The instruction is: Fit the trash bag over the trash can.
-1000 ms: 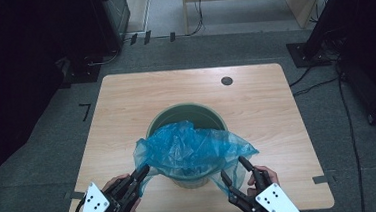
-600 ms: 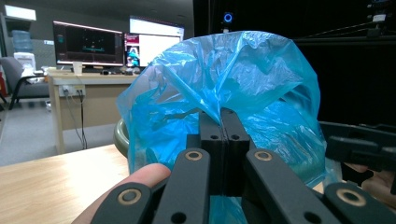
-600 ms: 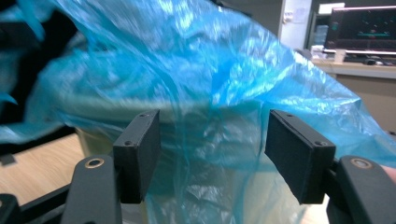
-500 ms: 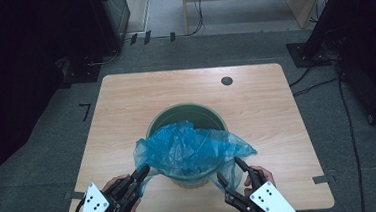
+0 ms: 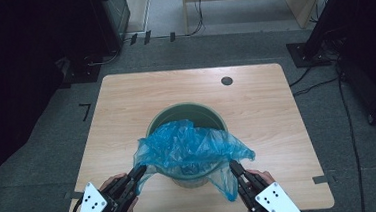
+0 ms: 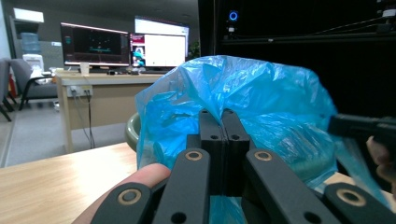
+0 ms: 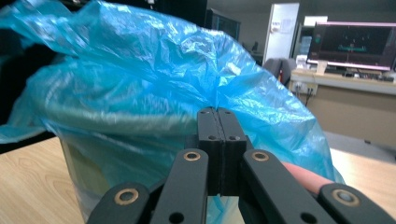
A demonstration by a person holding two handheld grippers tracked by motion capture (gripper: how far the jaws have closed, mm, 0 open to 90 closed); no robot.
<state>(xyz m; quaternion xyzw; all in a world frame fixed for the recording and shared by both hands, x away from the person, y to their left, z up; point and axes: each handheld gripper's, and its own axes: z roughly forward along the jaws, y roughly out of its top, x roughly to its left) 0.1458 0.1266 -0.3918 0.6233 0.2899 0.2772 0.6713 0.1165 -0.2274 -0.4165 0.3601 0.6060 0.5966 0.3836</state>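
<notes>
On the table [image 5: 126,105] a green bin [image 5: 185,117] stands with a blue bag [image 5: 189,146] heaped over its near rim. Left gripper [image 5: 141,170] pinches the bag's left edge; right gripper [image 5: 233,167] has just been closing and now clamps the right edge. Both holds look done. Left to do, I judge: spreading the mouth and seating it around the rim.

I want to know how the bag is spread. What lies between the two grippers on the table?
In the high view, the blue bag draped over the green bin spans from left gripper to right gripper.
</notes>
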